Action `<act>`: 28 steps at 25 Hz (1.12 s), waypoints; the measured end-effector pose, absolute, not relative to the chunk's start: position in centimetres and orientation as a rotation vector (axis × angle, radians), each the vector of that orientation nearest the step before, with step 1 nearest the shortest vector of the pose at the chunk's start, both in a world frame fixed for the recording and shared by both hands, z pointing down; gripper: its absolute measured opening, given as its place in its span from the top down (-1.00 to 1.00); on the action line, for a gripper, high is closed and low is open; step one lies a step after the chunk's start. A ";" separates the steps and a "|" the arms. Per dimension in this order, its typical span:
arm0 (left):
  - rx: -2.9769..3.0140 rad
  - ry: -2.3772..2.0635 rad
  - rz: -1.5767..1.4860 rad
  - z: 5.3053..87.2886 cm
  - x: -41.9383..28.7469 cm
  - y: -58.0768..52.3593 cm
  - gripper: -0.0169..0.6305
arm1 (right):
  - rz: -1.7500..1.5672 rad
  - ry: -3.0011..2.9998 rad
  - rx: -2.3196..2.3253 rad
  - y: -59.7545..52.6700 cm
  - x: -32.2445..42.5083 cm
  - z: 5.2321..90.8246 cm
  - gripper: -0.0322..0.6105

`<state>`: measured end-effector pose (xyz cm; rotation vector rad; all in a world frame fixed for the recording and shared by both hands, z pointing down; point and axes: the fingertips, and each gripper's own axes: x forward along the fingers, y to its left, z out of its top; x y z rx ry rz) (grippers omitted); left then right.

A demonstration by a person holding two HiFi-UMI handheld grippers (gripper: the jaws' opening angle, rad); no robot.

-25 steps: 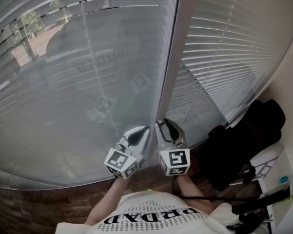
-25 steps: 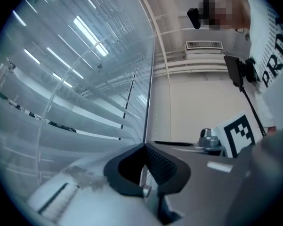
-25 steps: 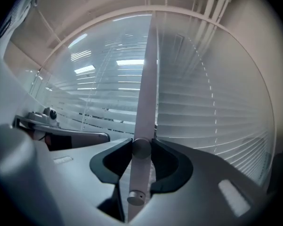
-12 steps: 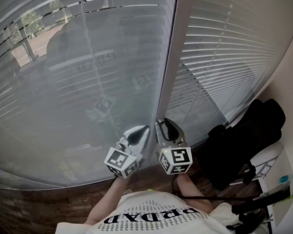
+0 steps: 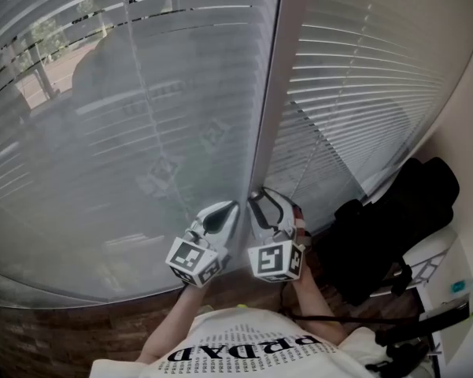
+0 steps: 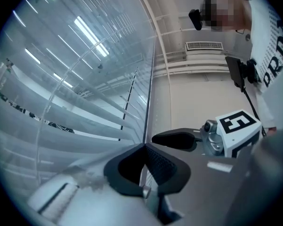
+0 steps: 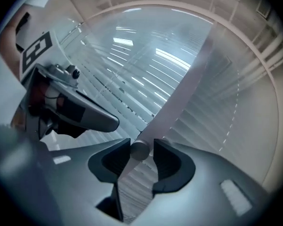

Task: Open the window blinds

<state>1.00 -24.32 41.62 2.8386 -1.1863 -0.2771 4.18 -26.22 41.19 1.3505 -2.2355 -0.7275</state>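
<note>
Closed slatted blinds cover the left window (image 5: 142,132) and the right window (image 5: 354,93), with a pale mullion (image 5: 271,93) between them. Both grippers are held side by side at the foot of the mullion. The rounded grey end of the tilt wand (image 7: 140,150) sits between the pads of my right gripper (image 7: 142,144). Its jaws have just been opening, and a slight gap shows beside the wand. My left gripper (image 6: 145,147) points at the left blind's edge with its pads meeting at the tips. I cannot tell whether anything thin is caught lower down.
A black bag or jacket (image 5: 393,227) lies on white furniture (image 5: 434,260) at the right, close to the right arm. A beige wall (image 5: 468,116) closes the right side. Dark wood flooring (image 5: 63,329) runs under the window.
My right gripper has rolled about its own axis, turning its marker cube, and has shifted slightly left. The left gripper has stayed where it was.
</note>
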 end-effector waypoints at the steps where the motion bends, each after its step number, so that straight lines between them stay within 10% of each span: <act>1: 2.837 -1.189 -0.279 41.6 1.0 -24.3 0.97 | -0.742 -2.214 1.344 -26.4 4.2 41.3 0.40; 28: 2.834 -1.195 -0.268 41.5 0.8 -24.1 0.97 | -0.211 -2.587 1.579 -26.7 5.0 41.4 0.48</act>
